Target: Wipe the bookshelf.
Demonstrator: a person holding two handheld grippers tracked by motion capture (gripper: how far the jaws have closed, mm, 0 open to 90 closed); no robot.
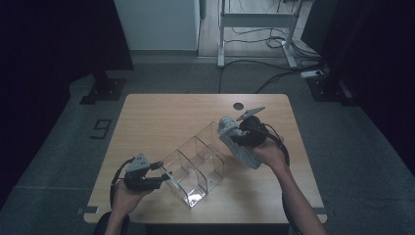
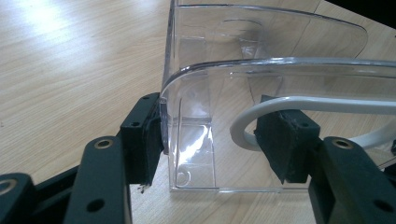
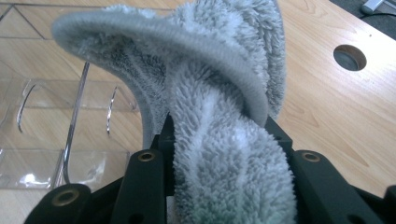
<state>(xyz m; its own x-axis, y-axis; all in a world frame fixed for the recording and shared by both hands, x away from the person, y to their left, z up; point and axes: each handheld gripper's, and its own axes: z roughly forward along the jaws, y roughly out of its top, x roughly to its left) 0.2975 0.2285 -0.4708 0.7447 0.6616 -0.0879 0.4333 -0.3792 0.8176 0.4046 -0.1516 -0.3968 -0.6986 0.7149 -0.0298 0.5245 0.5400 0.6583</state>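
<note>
While the left gripper (image 1: 164,177) straddles the near end wall of the clear divided organizer (image 1: 195,164), we note its jaws standing about half open: in the left gripper view one pad (image 2: 148,140) lies against the outside of the acrylic wall (image 2: 187,140), the other pad (image 2: 285,144) sits inside the compartment, apart from it. We judge this a loose brace, not a clamp. The right gripper (image 1: 234,131) has its jaws closed on a grey fluffy cloth (image 3: 224,154), bunched between them, with one tail hanging toward the table (image 1: 156,117) at the organizer's far end.

Risks, as we judge them:
- if the cloth is pushed into a compartment, the organizer may slide or tip, since only one pad bears on it
- the hanging tail (image 1: 244,156) may snag on a divider edge (image 3: 74,116) and drag the light box along
- the pile is slippery and thick; the wad could creep out of the jaws under a pull

Room: the organizer lies diagonally, its near corner close to the table's front edge, so a shove toward us could carry it off. Open tabletop lies to the left and behind; the cable hole (image 1: 238,105) sits just beyond the right gripper. The compartments are narrow for the bunched cloth
</note>
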